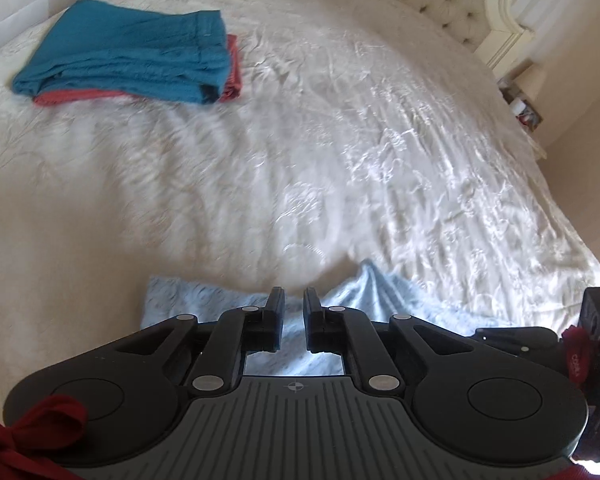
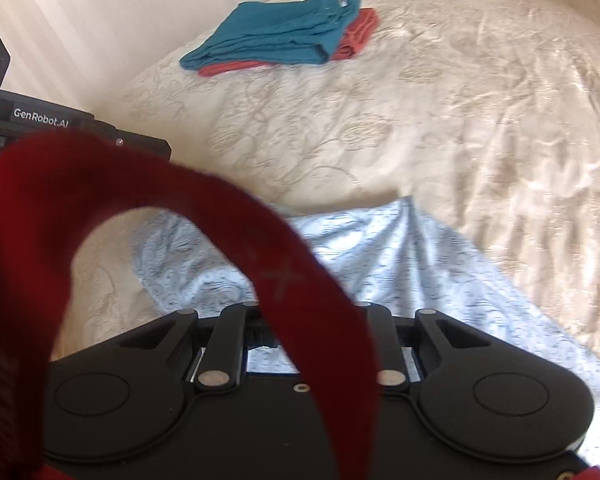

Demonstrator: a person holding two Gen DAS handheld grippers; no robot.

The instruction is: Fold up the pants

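Light blue patterned pants [image 1: 364, 296] lie on the white bedspread [image 1: 300, 160], just under and ahead of both grippers. My left gripper [image 1: 293, 300] hovers over their near edge with its jaws a small gap apart and nothing between them. In the right wrist view the same pants [image 2: 400, 256] spread out ahead. A red strap [image 2: 284, 264] hangs across the lens and hides my right gripper's fingertips, so its state is unclear.
Folded teal pants [image 1: 132, 60] lie on a folded red garment [image 1: 232, 64] at the far left of the bed; the stack also shows in the right wrist view [image 2: 276, 36]. A tufted headboard [image 1: 432, 0] and a nightstand [image 1: 524, 104] stand at far right.
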